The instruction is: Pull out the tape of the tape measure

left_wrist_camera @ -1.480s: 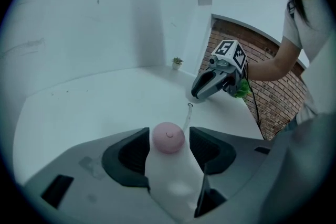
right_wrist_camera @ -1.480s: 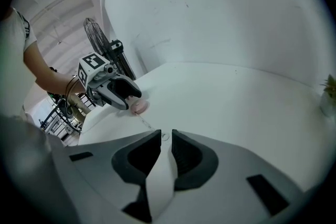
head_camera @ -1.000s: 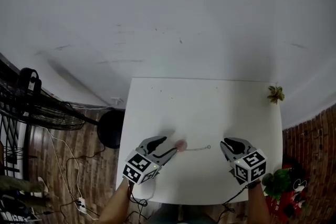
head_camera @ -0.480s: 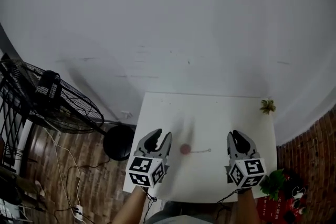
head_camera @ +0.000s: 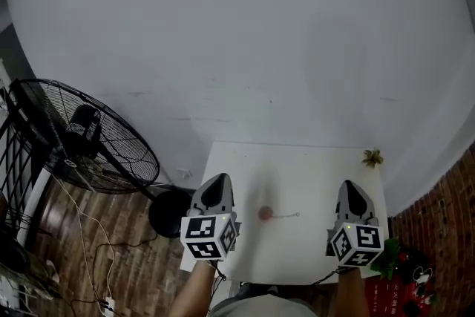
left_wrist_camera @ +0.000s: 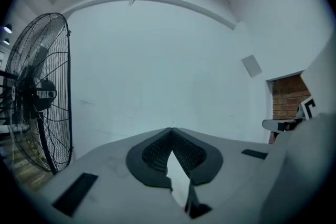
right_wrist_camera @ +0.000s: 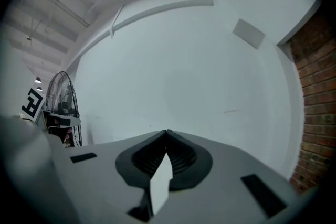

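A small round pink tape measure (head_camera: pixel 265 214) lies on the white table (head_camera: pixel 312 174), with a thin short line running right from it to a small end (head_camera: pixel 297 214). Both grippers hang above the table's near edge and point level at the white wall. My left gripper (head_camera: pixel 218 182) is left of the tape measure and apart from it; its jaws have just been closing and now meet at the tips (left_wrist_camera: pixel 171 129) with nothing between them. My right gripper (head_camera: pixel 351 185) is to the right, also shut and empty (right_wrist_camera: pixel 167 132).
A large black standing fan (head_camera: pixel 82 137) is on the left, also in the left gripper view (left_wrist_camera: pixel 37 97). A small plant (head_camera: pixel 372 157) sits at the table's far right corner. A brick wall (right_wrist_camera: pixel 315 113) and green leaves (head_camera: pixel 392 256) are on the right.
Both grippers have risen from the tabletop and tilted up to point level at the wall. The left jaws, open beside the tape measure a second ago, have closed on nothing.
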Available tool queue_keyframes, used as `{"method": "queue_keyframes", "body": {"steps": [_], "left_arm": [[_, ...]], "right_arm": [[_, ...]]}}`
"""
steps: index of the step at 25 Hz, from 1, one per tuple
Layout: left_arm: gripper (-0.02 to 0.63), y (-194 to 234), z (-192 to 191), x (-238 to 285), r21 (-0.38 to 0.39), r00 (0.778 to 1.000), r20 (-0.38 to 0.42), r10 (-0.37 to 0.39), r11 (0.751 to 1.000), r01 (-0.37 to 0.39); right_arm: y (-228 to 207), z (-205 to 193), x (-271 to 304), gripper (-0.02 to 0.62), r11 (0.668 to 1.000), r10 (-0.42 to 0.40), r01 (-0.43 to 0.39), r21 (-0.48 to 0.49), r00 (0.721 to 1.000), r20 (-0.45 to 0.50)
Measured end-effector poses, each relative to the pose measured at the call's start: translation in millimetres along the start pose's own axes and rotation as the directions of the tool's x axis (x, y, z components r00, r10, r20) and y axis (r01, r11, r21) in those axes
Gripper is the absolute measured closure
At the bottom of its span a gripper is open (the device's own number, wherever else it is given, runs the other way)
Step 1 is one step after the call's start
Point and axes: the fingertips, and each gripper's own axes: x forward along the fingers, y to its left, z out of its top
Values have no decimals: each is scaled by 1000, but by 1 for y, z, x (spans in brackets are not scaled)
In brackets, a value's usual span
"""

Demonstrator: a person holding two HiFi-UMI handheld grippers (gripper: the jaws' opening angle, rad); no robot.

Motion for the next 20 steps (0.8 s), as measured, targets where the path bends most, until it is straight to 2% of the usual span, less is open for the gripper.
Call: {"method": "queue_keyframes", "body": {"steps": [10, 16, 20], "left_arm": [[595, 1, 7, -1, -7, 999, 46, 18, 1000, -17], [595, -3, 3, 3, -3, 999, 37, -1, 1000, 1], [595, -8, 1, 5, -1, 999, 34, -13, 1000, 13]], "right_arm": [[-20, -7, -7, 594, 998, -58, 58, 6, 998, -18], [-22, -9, -8, 594, 997, -69, 69, -26, 997, -31], [-25, -11, -10, 594, 998, -67, 67, -9, 997, -40]]}}
